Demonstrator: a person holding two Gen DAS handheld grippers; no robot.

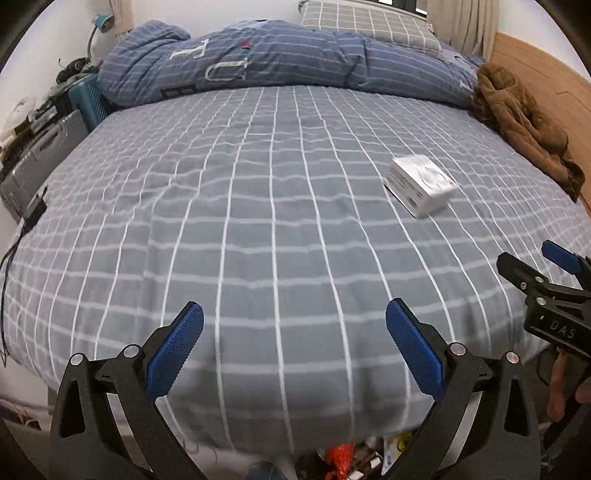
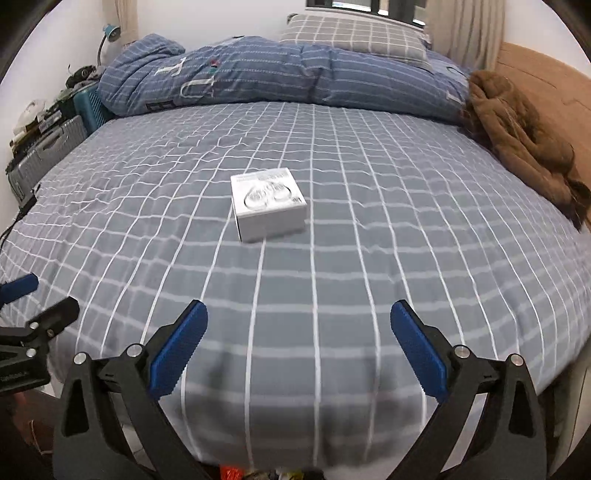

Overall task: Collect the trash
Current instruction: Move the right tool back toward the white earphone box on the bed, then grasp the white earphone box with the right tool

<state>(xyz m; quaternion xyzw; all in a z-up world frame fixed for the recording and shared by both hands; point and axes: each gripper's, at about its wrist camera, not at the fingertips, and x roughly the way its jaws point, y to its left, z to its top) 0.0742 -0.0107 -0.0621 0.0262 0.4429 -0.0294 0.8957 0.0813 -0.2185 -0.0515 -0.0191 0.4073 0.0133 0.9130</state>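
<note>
A bed filled the room, covered in a grey sheet with a white grid. One white box sat flat on the sheet, alone on the open middle of the bed, printed with a faint picture on top. It lay straight ahead of the right hand-held gripper and off to the right of the left hand-held gripper, well apart from both. Each hand-held gripper hovered over the near edge of the bed with its blue fingers spread wide and nothing between them. The right one also showed at the edge of the left view, and the left at the edge of the right view, so the two stood side by side. At the far end of the bed lay a rumpled blue quilt with a checked pillow behind it, and a brown coat was heaped along the right side against a wooden headboard. Suitcases stood by the left wall. Below the near edge of the bed, a glimpse of mixed litter, red and yellow among it, suggested a bin or bag, though too little showed to be sure. Judging by this, some trash was likely gathered already; the box looked like the piece left to collect, and no grasp had begun.
</note>
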